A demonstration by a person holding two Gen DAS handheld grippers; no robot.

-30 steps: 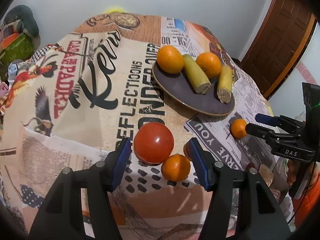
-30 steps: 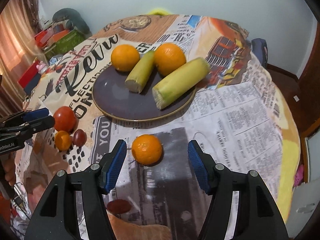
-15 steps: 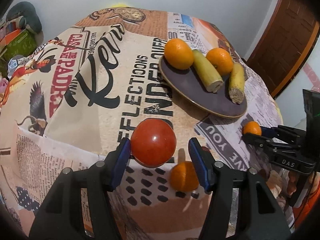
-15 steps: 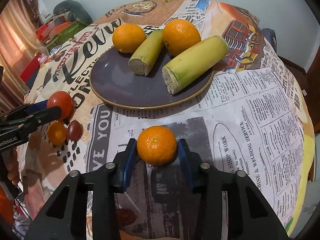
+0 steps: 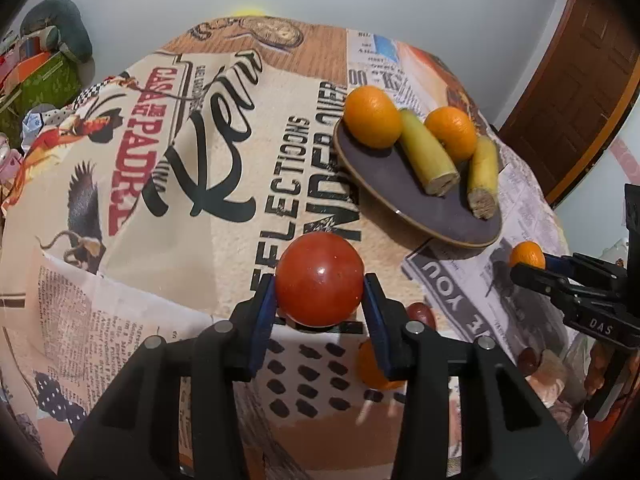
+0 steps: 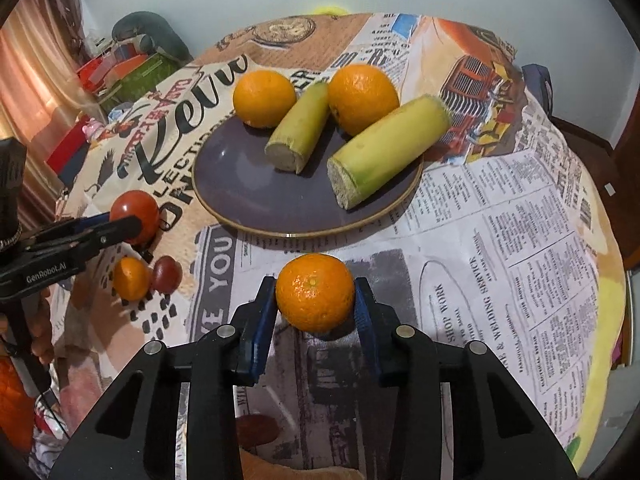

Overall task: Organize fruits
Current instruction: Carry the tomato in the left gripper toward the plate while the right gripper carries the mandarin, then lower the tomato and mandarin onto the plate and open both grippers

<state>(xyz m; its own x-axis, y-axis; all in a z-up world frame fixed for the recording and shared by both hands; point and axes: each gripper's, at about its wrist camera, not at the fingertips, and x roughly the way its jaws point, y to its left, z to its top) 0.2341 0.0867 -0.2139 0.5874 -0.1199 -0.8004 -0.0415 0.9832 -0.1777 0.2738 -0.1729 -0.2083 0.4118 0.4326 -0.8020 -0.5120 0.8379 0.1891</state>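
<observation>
In the left wrist view, our left gripper sits at lower centre with its blue pads pinching a red tomato between them. Just right of the pads, low in the frame, a small dark red fruit and a small orange lie on the printed tablecloth, the orange partly hidden behind one finger. Toward the upper right, a purple plate carries two oranges and two cut yellow-green corn pieces. At the right edge our right gripper shows side-on, with a mandarin at its tip. In the right wrist view, the left gripper reaches in from the left edge with the tomato at its tip, above the small orange and dark fruit. At lower centre the right gripper clamps the mandarin over newspaper print, just below the plate.
</observation>
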